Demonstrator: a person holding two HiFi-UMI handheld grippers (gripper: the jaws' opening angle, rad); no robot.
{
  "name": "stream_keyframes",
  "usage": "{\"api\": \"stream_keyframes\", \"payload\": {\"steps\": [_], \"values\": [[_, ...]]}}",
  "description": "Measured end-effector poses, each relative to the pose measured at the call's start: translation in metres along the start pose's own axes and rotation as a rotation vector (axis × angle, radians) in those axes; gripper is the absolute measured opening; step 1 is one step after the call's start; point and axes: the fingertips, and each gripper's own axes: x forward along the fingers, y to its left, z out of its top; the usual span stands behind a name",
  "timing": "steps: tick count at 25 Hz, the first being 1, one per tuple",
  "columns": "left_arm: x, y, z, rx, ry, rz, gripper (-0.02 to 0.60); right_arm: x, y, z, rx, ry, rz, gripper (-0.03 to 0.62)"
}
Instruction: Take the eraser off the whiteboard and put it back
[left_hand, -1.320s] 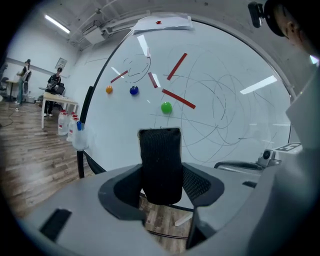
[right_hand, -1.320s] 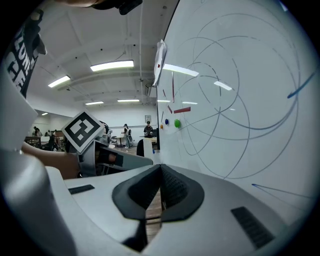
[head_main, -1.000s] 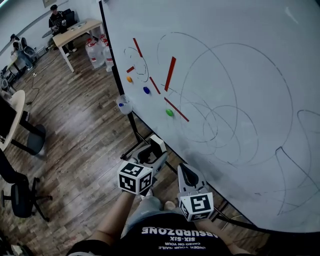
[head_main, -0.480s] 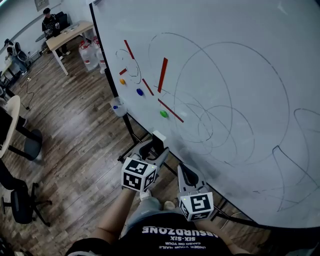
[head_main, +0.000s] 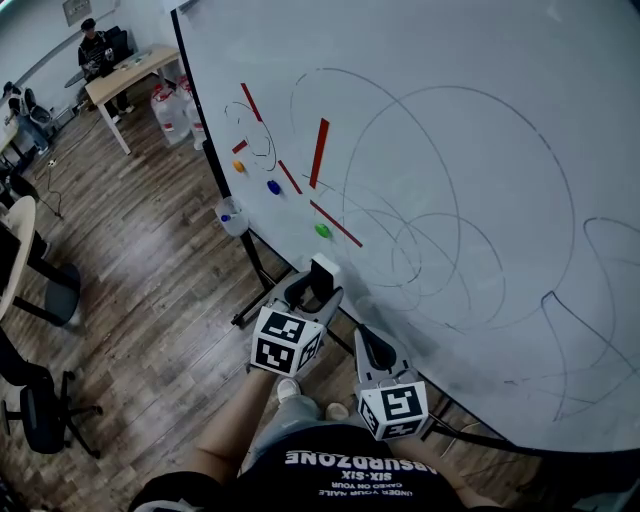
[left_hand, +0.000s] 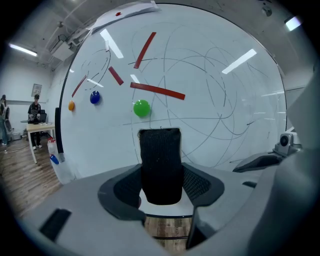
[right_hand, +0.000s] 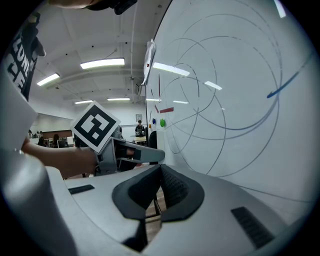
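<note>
The eraser is a small block with a white back and black felt. My left gripper is shut on it and holds it close to the lower edge of the whiteboard; whether it touches the board I cannot tell. In the left gripper view my left gripper points at the whiteboard, below a green magnet. My right gripper hangs lower and nearer to me, jaws together with nothing between them, and in its own view my right gripper lies alongside the whiteboard.
The board carries pen loops, red strips and green, blue and orange magnets. A cup hangs at its left edge. On the wood floor to the left stand a desk, water bottles and a chair.
My left gripper has moved forward and up towards the board's lower edge with the eraser in it. The right gripper has stayed in place.
</note>
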Motion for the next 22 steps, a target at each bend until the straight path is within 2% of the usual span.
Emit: {"api": "stream_keyframes", "payload": {"steps": [10,22], "values": [[0.014,0.001,0.006,0.05,-0.01,0.019,0.239,0.001,-0.003,0.001,0.0,-0.002,-0.01,-0.002],[0.025,0.0,0.006,0.063,-0.016,0.031,0.239,-0.001,-0.008,0.001,0.0,-0.002,-0.025,-0.003]]}}
